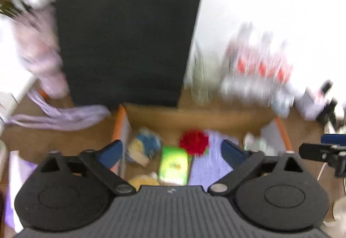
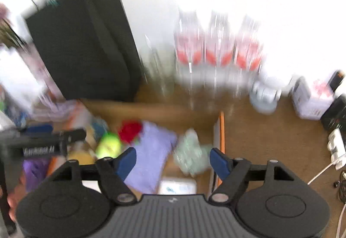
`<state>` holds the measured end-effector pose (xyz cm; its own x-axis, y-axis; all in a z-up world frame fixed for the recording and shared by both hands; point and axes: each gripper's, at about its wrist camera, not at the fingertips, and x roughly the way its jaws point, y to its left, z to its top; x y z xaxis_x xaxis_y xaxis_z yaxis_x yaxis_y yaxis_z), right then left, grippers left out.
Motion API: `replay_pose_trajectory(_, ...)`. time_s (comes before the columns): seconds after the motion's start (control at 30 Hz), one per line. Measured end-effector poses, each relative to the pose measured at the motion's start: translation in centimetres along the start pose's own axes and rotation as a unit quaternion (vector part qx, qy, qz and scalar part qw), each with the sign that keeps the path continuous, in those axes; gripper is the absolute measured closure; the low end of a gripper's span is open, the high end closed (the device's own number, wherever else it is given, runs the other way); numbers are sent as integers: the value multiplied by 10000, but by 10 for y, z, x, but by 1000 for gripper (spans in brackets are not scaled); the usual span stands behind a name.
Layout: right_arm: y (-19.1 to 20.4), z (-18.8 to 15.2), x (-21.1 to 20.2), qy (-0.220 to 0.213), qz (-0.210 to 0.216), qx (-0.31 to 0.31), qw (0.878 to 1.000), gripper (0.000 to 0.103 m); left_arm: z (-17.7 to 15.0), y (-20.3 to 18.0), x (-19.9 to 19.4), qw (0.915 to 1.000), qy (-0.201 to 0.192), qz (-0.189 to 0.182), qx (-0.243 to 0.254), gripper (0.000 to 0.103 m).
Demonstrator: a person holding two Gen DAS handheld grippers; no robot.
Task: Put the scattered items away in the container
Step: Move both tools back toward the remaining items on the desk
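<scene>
An open cardboard box (image 1: 117, 123) with orange edges sits on the brown floor. Inside lie a red fluffy item (image 1: 194, 142), a green packet (image 1: 174, 164), a blue and yellow item (image 1: 144, 147) and a lilac cloth (image 1: 207, 162). My left gripper (image 1: 173, 149) hangs open above them with nothing between its blue pads. In the right wrist view the box (image 2: 222, 129) also holds a pale green crumpled packet (image 2: 190, 155) beside the lilac cloth (image 2: 151, 151). My right gripper (image 2: 173, 160) stands open over these, empty. Both views are blurred.
A tall black bag (image 1: 125, 32) stands right behind the box. A pack of bottles with red labels (image 2: 216, 56) is to its right, then white cartons (image 2: 311, 99) and a power strip (image 2: 336, 147). Lilac fabric (image 1: 60, 119) lies on the floor left of the box.
</scene>
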<state>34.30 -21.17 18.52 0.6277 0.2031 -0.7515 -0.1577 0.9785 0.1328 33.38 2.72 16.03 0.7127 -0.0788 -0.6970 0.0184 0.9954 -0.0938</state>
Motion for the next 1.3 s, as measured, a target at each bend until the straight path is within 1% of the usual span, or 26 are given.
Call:
replay_pose_trajectory(0.03,6,-15,-17,-554,3,-36,9985,20,-15,0,-23,9980,-631,73,-7,0)
replay_pose_trajectory(0.07,11,-33,-31,-1125,-34,-79,9936,17,-32,1,-41,9924,-1220,132,-10,0)
replay_pose_trajectory(0.1,17,-54,-42,-1648,-100,-126,9862,16,-50,2,-57,9844,-1750,176,30,0)
replay_pose_trajectory(0.13,24,-75,-48,-2066,-174,-199,9781,14,-64,0,-65,9784,-2050,239,84,0)
replay_pose_trajectory(0.17,29,-92,-48,-2299,-218,-306,9725,14,-76,-2,-70,9750,-2188,334,213,0)
replay_pose_trajectory(0.23,37,-114,-39,-2323,-221,-501,9711,14,-88,-8,-72,9752,-2076,596,491,0)
replay_pose_trajectory(0.27,38,-121,-35,-2290,-309,-553,9714,16,-93,-11,-72,9752,-2037,654,559,0)
replay_pose_trajectory(0.33,39,-132,-33,-2307,-545,-465,9704,16,-104,-12,-80,9745,-2073,608,613,0)
replay_pose_trajectory(0.4,38,-143,-41,-2386,-504,-331,9692,15,-121,-12,-93,9720,-2210,523,597,0)
replay_pose_trajectory(0.5,41,-170,-63,-2469,-542,-174,9674,15,-159,-7,-111,9710,-2300,402,518,0)
replay_pose_trajectory(0.53,42,-184,-72,-2480,-568,-175,9669,14,-176,-5,-117,9709,-2315,264,561,0)
replay_pose_trajectory(0.6,41,-218,-87,-2410,-626,-223,9683,13,-214,-2,-127,9737,-2190,52,630,0)
replay_pose_trajectory(0.67,38,-263,-103,-2534,-675,-155,9649,8,-251,2,-139,9778,-2025,15,540,0)
replay_pose_trajectory(0.7,37,-284,-108,-2541,-664,-86,9648,7,-269,4,-148,9785,-2003,16,496,0)
replay_pose_trajectory(0.77,35,-325,-119,-2406,-590,6,9688,7,-303,5,-171,9787,-2008,22,421,0)
replay_pose_trajectory(0.83,36,-362,-127,-2364,-559,-50,9700,7,-334,5,-192,9776,-2050,-86,457,0)
replay_pose_trajectory(0.9,39,-393,-136,-2387,-650,-80,9689,7,-359,2,-209,9740,-2193,24,570,0)
replay_pose_trajectory(0.93,41,-406,-139,-2344,-629,-145,9700,7,-368,1,-216,9719,-2280,71,587,0)
replay_pose_trajectory(1.0,46,-429,-146,-2357,-574,-325,9696,7,-386,-1,-227,9702,-2355,31,572,0)
replay_pose_trajectory(1.03,49,-437,-149,-2367,-607,-441,9687,7,-394,-2,-230,9697,-2376,-1,563,0)
replay_pose_trajectory(1.1,55,-448,-153,-2366,-684,-631,9671,7,-407,-6,-232,9687,-2415,48,573,0)
replay_pose_trajectory(1.23,52,-454,-153,-2379,-603,-556,9678,7,-428,-11,-227,9683,-2407,-107,664,0)
replay_pose_trajectory(1.3,52,-456,-151,-2329,-570,-591,9690,7,-432,-14,-223,9681,-2414,-94,671,0)
